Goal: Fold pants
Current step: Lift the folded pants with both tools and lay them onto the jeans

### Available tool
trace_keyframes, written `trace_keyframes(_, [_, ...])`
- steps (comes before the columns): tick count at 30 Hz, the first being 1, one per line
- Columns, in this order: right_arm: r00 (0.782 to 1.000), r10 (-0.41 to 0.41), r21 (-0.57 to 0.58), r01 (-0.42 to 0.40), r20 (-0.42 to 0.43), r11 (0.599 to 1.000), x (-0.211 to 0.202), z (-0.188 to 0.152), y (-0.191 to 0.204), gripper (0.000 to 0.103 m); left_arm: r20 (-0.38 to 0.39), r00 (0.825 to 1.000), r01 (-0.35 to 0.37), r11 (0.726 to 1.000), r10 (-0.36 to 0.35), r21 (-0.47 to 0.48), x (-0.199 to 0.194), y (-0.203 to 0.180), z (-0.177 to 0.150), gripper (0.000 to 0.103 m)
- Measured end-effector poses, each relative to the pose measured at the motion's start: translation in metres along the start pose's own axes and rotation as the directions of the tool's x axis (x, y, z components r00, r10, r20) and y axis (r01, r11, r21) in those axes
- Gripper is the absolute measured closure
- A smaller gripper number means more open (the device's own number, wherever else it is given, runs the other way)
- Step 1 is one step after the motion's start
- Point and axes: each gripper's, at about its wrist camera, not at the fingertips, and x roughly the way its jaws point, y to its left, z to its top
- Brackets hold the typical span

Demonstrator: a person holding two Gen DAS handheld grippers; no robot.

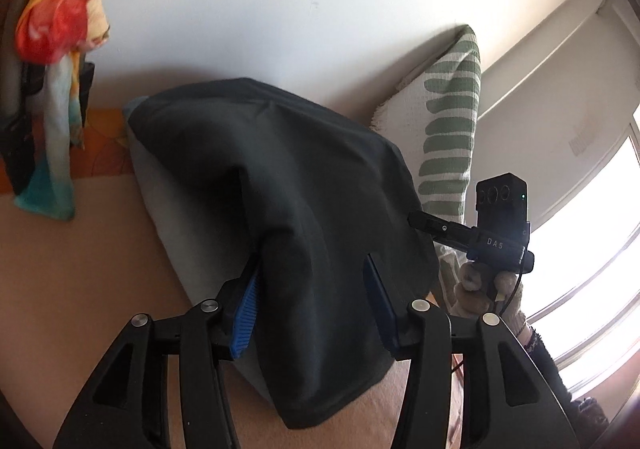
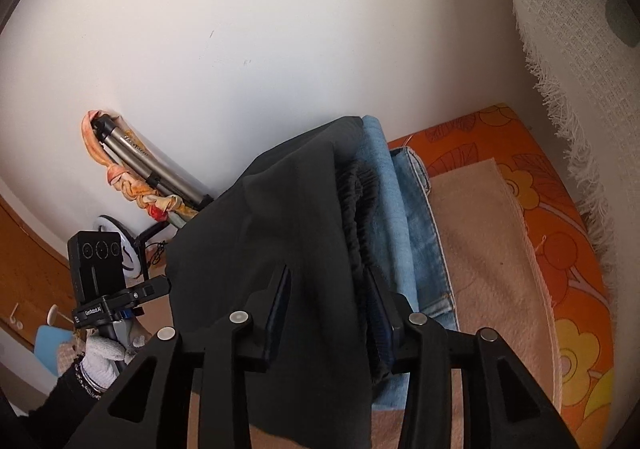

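Dark grey-black pants (image 1: 280, 177) lie folded over a pale pile on the beige cover. My left gripper (image 1: 312, 265) has its blue pads (image 1: 246, 321) spread wide, with a fold of the pants between them; the pads do not press it. In the right wrist view the pants (image 2: 280, 233) drape over folded blue jeans (image 2: 404, 209), elastic waistband showing. My right gripper (image 2: 330, 277) stands open around the waistband edge. Each view shows the other gripper's handle in a gloved hand.
A beige blanket (image 2: 488, 249) covers an orange flowered bedspread (image 2: 560, 233). A green-striped white pillow (image 1: 452, 129) leans on the wall at right. A colourful scarf (image 1: 64, 29) hangs at left, wrapped on a tripod (image 2: 132, 153). A bright window (image 1: 592, 233) is at right.
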Motion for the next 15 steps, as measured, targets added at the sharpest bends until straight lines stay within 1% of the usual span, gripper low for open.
trace_keyframes(2, [1.0,-0.009,-0.011,0.009,-0.008,1.0,-0.006,-0.01,0.005,0.061,-0.023,1.0,0.009,1.0,-0.01,-0.008,0.001,-0.001,-0.013,0.054])
trace_keyframes(4, [1.0,-0.002,0.004,0.002,-0.011,1.0,-0.013,-0.022,0.005,0.058,-0.057,0.998,0.027,0.999,-0.029,-0.026,0.003,0.001,-0.026,0.054])
trace_keyframes(7, [0.999,-0.029,0.017,0.029,-0.019,0.999,-0.017,-0.033,0.002,0.058,-0.074,0.996,0.039,0.999,-0.041,-0.019,0.009,-0.006,-0.036,0.056])
trace_keyframes(8, [0.998,-0.055,0.01,0.056,-0.02,0.998,-0.017,-0.034,0.004,0.068,-0.096,0.991,0.094,0.995,-0.098,-0.044,0.01,-0.009,-0.037,0.056])
trace_keyframes(9, [0.997,-0.074,-0.005,0.074,-0.016,0.997,-0.018,-0.034,0.007,0.081,-0.087,0.986,0.136,0.988,-0.141,-0.07,0.01,-0.014,-0.036,0.056])
trace_keyframes(10, [0.995,-0.1,-0.027,0.1,-0.012,0.995,-0.019,-0.032,0.012,0.084,-0.089,0.984,0.15,0.986,-0.157,-0.076,0.013,-0.02,-0.036,0.056])
trace_keyframes(11, [0.991,-0.131,-0.048,0.131,-0.004,0.99,-0.021,-0.029,0.016,0.087,-0.1,0.985,0.135,0.989,-0.14,-0.056,0.016,-0.028,-0.036,0.056])
trace_keyframes(12, [0.985,-0.173,-0.065,0.173,0.007,0.983,-0.022,-0.025,0.019,0.087,-0.118,0.988,0.097,0.995,-0.098,-0.015,0.019,-0.035,-0.039,0.056])
trace_keyframes(13, [0.975,-0.223,-0.074,0.223,0.011,0.972,-0.023,-0.022,0.021,0.087,-0.127,0.99,0.069,0.998,-0.068,0.007,0.022,-0.039,-0.041,0.056])
trace_keyframes(15, [0.964,-0.266,-0.074,0.265,-0.002,0.962,-0.022,-0.02,0.02,0.087,-0.128,0.991,0.039,0.999,-0.037,0.014,0.024,-0.039,-0.043,0.056])
